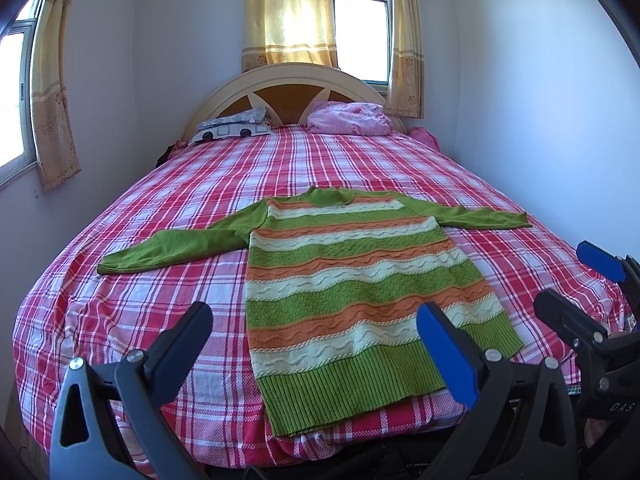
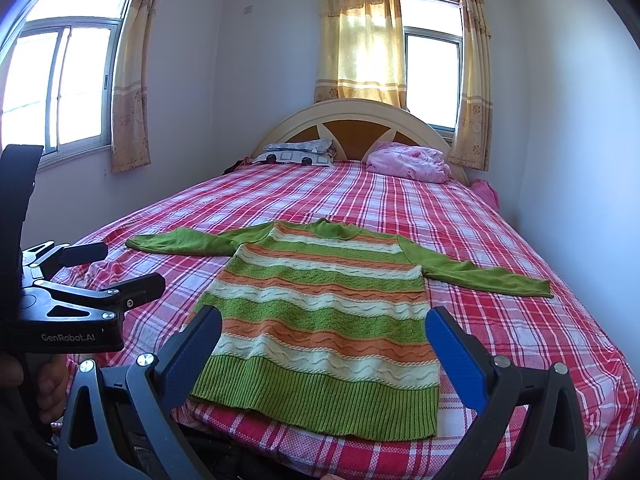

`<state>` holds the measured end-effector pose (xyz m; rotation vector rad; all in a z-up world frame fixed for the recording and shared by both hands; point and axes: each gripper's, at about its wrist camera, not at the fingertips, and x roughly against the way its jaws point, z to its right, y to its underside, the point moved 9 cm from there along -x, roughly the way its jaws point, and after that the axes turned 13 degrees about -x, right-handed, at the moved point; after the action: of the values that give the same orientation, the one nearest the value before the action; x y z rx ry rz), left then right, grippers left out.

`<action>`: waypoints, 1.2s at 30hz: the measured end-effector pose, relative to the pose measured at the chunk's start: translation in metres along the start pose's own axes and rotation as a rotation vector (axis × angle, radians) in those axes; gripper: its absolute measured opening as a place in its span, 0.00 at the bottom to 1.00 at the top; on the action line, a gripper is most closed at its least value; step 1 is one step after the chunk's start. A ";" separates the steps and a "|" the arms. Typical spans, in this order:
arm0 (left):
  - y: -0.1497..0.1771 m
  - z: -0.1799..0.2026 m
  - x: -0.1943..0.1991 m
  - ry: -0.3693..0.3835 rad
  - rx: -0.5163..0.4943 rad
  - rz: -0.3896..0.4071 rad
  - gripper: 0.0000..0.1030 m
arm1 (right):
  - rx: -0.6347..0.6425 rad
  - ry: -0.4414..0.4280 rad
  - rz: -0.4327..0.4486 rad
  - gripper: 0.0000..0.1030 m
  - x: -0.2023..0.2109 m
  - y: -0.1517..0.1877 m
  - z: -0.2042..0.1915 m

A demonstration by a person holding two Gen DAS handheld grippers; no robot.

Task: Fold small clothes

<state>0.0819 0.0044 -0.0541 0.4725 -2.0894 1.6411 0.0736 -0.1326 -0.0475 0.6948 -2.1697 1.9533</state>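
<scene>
both tongs (image 1: pixel 316 328) (image 2: pixel 324 332) agape above sweater (image 1: pixel 352 292)

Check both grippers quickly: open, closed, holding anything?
Left gripper: open, holding nothing, above the striped sweater.
Right gripper: open, holding nothing.

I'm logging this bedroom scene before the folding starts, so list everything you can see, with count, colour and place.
sweater: one, green, orange and cream stripes with green sleeves, flat on the near half of the bed, sleeves spread.
bed sheet: one, red, pink and white plaid, covering the bed.
headboard: one, cream and brown, far end.
patterned pillow: one, white, grey and black, far left.
pink bundle: one, far right.
curtains: yellow, at the windows.
left claw: black with blue pad, open, above the hem.
right claw: black with blue pads, open, above the hem.
</scene>
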 end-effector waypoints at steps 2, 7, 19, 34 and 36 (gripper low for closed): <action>0.000 -0.001 0.001 0.000 0.001 0.001 1.00 | 0.000 -0.002 -0.001 0.99 0.000 0.000 0.000; 0.000 0.000 0.000 0.001 0.003 -0.002 1.00 | 0.000 -0.002 -0.004 0.99 -0.001 0.001 0.000; 0.000 -0.016 -0.025 0.004 -0.004 -0.042 1.00 | -0.026 -0.007 -0.044 0.99 -0.025 0.004 0.014; -0.011 -0.063 -0.134 -0.085 -0.023 -0.141 1.00 | -0.117 0.197 -0.163 0.99 -0.134 0.006 0.133; -0.012 -0.065 -0.149 -0.088 -0.024 -0.152 1.00 | -0.120 0.227 -0.181 0.99 -0.148 0.006 0.148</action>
<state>0.2226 0.0644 -0.1113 0.6894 -2.0773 1.5320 0.2316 -0.2400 -0.1340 0.5950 -1.9946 1.7069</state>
